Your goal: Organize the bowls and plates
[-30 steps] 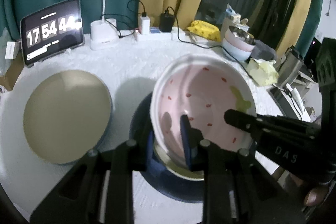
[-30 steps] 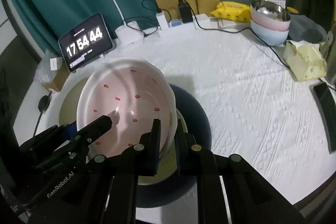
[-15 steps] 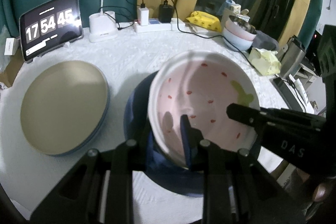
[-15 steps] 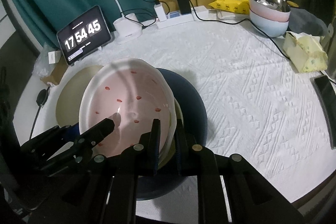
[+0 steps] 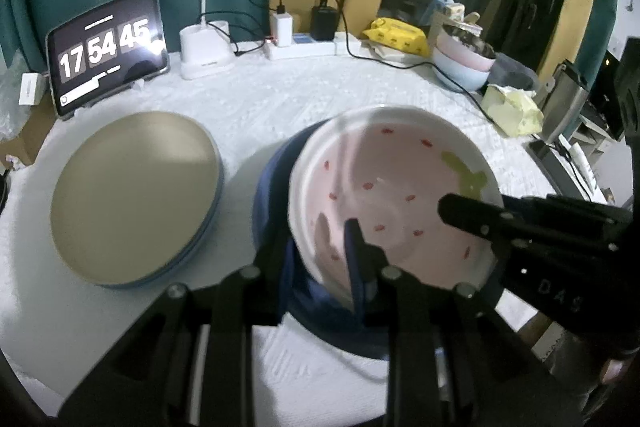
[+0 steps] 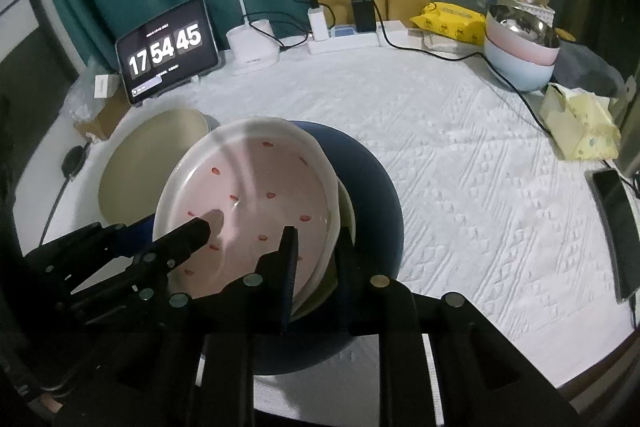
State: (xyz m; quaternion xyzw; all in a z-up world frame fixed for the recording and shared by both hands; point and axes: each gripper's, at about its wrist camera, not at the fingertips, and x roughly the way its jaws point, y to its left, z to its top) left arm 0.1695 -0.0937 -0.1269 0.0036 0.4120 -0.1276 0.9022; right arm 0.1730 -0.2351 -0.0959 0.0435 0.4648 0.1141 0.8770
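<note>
We hold the pink strawberry bowl (image 5: 394, 203) by its rim with both grippers, tilted over the dark blue plate (image 6: 372, 183). Our left gripper (image 5: 320, 247) is nearly closed, clamping the near rim. Our right gripper (image 6: 316, 247) straddles the opposite rim, its jaws having just been opening slightly. Left of the blue plate lies a beige plate (image 5: 134, 193); beyond stands the clock tablet (image 5: 106, 47).
</note>
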